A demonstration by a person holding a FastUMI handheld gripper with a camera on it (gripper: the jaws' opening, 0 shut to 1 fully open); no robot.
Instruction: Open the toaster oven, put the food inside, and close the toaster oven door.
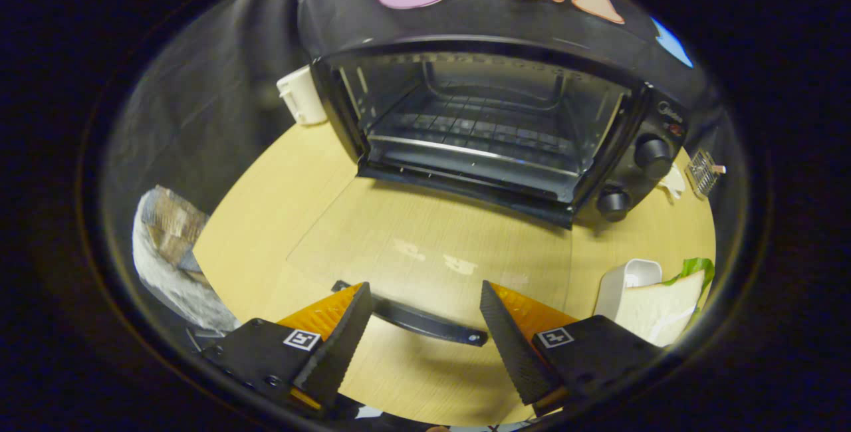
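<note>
**Oven open, sandwich waiting at the tabletop's right edge**

With its glass door (425, 252) dropped flat toward the camera, the toaster oven (505, 119) stood at the far side of the round wooden tabletop (266, 219), its cavity open and a wire rack (479, 129) bare inside. Two knobs (651, 156) sat one above the other on its right panel. The door lay level just above the wood, and its dark handle (419, 319) crossed the space between the jaws, nearer the left one.

The gripper (425, 312) hung over the door's near edge with its jaws spread wide, holding nothing and touching nothing that could be made out.

Off to the right of the jaws, near the tabletop's right edge, lay the food: a sandwich (658, 312) of pale bread with a green leaf poking from its far side, resting against a small white holder (628, 282). By its look it would be light, soft and easily crushed, the layers likely to slide apart. A gentle hold across both slices, squeezing the layers together, would seem safest, keeping it level on the way onto the rack.

Smaller still, a white plug block (300, 95) sat by the oven's left side.
</note>
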